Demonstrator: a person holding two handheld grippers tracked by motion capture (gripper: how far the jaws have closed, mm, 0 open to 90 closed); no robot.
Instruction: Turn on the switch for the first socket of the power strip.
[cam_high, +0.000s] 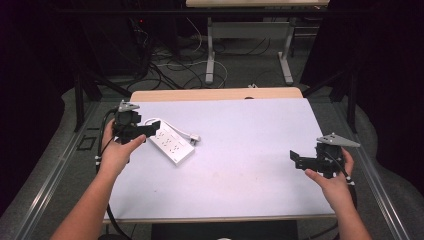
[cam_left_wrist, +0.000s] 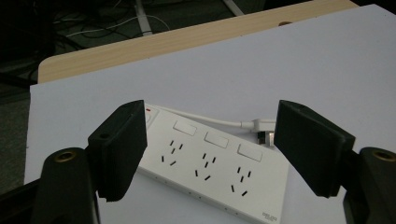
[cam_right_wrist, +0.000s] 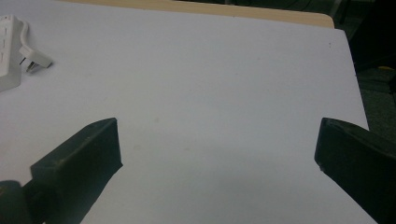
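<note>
Two hand-held grippers were up over the tabletop (cam_high: 240, 165), one in each hand. The left hand-held gripper (cam_left_wrist: 210, 154) hovered at the far left, just above a white power strip (cam_high: 171, 143), its jaws spread wide and grasping nothing. In the left gripper view the jaws framed the strip's three rows of sockets, so it looked lined up for a grab across the strip's width, though that is only a judgement. The right hand-held gripper (cam_right_wrist: 217, 158) was held near the right edge, well apart from the strip, jaws likewise released and empty over bare surface; it seemed to be waiting.

The strip lay at an angle on the left half of the tabletop, with its short white cord (cam_left_wrist: 205, 119) curling along its far side and ending in a plug (cam_high: 194, 138) just beside it. Whether the plug touched the strip's body was hard to tell.

The tabletop was covered with a pale sheet, and a strip of wood edge showed at the far side. Beyond it stood a second table's legs (cam_high: 210, 55) on a grey floor strewn with cables (cam_high: 170, 65), with dark curtains to either side.
</note>
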